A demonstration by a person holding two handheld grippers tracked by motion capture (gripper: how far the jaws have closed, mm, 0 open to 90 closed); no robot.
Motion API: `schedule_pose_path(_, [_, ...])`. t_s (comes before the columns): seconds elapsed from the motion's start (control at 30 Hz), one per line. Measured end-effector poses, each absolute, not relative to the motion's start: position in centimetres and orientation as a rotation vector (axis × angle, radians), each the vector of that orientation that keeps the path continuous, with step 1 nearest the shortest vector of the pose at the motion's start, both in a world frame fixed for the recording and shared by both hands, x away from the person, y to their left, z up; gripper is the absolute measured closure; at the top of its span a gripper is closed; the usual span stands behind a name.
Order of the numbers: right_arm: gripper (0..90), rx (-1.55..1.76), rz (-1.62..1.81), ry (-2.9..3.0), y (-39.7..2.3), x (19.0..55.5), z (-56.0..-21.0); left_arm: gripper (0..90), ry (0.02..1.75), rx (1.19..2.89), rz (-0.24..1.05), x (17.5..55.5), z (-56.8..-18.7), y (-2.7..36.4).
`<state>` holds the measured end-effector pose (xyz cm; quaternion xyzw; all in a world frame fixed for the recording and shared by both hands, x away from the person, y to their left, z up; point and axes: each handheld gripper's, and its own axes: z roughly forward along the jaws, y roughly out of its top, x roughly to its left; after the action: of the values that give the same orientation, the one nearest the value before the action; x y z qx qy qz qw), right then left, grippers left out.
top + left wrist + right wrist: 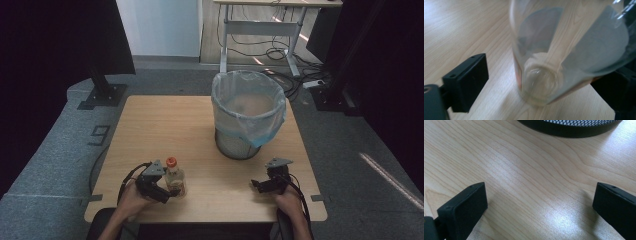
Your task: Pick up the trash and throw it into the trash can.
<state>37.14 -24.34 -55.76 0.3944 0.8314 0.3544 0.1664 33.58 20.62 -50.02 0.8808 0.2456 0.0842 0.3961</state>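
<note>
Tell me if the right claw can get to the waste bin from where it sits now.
Probably yes. The right claw rests open near the table's front edge, and bare wood lies between it and the mesh waste bin ahead. The bottle stands far off by the left claw.

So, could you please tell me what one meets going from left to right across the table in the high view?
Left gripper → bottle → bin → right gripper
</note>
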Motion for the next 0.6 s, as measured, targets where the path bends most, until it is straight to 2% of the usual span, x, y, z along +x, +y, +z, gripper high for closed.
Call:
schedule_pose_path(0.1, [0.0,1.123,1.01,2.367,-24.3,37.1,-55.8,15.3,0.615,2.223,0.219,33.9,-50.0,20.4])
schedule_pose_path(0.17, [0.0,1.123,1.01,2.366,-24.3,37.1,-55.8,16.5,0.614,2.218,0.216,34.1,-50.0,20.2])
schedule_pose_path(0.27, [0.0,1.122,1.01,2.366,-24.3,37.1,-55.8,26.0,0.6,2.21,0.2,34.5,-50.0,20.1])
schedule_pose_path(0.6, [0.0,1.121,1.01,2.366,-24.3,37.1,-55.8,28.1,0.63,2.237,0.286,35.7,-49.5,19.2])
